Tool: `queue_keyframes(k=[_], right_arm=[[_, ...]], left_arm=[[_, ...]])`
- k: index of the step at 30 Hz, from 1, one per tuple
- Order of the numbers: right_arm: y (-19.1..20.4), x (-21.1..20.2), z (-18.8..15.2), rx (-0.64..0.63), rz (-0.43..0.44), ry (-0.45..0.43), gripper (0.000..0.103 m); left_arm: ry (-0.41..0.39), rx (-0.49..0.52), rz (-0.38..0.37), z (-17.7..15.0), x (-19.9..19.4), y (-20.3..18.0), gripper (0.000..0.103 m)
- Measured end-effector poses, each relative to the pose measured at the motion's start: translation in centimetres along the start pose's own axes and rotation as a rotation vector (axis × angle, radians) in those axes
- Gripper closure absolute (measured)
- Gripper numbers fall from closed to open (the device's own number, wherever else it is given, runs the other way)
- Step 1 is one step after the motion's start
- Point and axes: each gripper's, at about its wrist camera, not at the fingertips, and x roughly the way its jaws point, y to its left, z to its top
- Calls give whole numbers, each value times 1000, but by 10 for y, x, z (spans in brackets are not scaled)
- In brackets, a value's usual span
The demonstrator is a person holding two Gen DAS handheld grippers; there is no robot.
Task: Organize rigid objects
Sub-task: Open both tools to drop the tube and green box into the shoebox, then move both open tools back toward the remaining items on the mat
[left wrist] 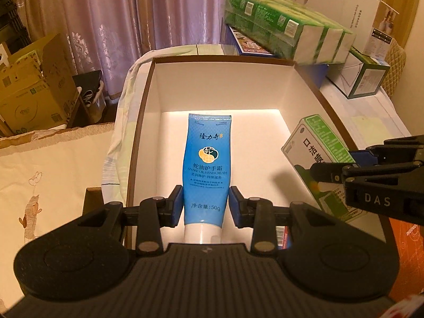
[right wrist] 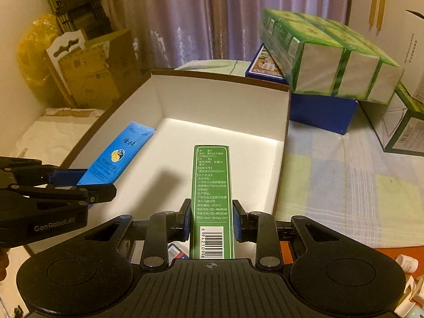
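Observation:
My left gripper [left wrist: 206, 206] is shut on a blue hand-cream tube [left wrist: 206, 169], white cap toward the camera, held over the inside of an open white box [left wrist: 222, 90] with a brown rim. In the right wrist view that tube [right wrist: 116, 156] hangs at the box's left side with the left gripper [right wrist: 79, 182] on it. My right gripper [right wrist: 211, 222] is shut on a slim green carton [right wrist: 212, 190], barcode end nearest, pointing into the same box [right wrist: 225, 100]. From the left wrist view the carton [left wrist: 315, 153] shows at the right with the right gripper [left wrist: 344, 164] on it.
Green tissue packs [left wrist: 288, 29] lie on a blue box [right wrist: 323, 114] behind the white box. A green-and-white carton [left wrist: 363, 79] stands at the right on a checked cloth [right wrist: 344, 180]. Cardboard boxes [left wrist: 31, 90] sit at the left by the curtain. Small bottles [right wrist: 408, 262] lie at lower right.

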Motion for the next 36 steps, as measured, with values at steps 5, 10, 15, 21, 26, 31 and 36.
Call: queue_keyframes(k=[5,10,15,21,26,31,36], right_arm=[[3,9,2,3,-26,-20,76],[7,11,0,-43,-29,-21,71],[8,3,-6,-48,7,-11,62],[7,-5,-13,-39,24,-3,58],[6,-12,-16,-29,32,-7,57],[7,-24,-21,-25,40,-24,57],[4,-40,-28,-8,61,-39,56]], left_arm=[[19,24,-24,3,12,0,70],[23,46,-13,0,16,-5,56],[22,31,-29,-1,11,-5,56],[16,21,-34,-3,0,-5,56],[8,4,-40,-5,-13,-8,56],[0,-25,-42,-9,-30,-12,56],[-16,-42,-45,-17,-49,-18,56]])
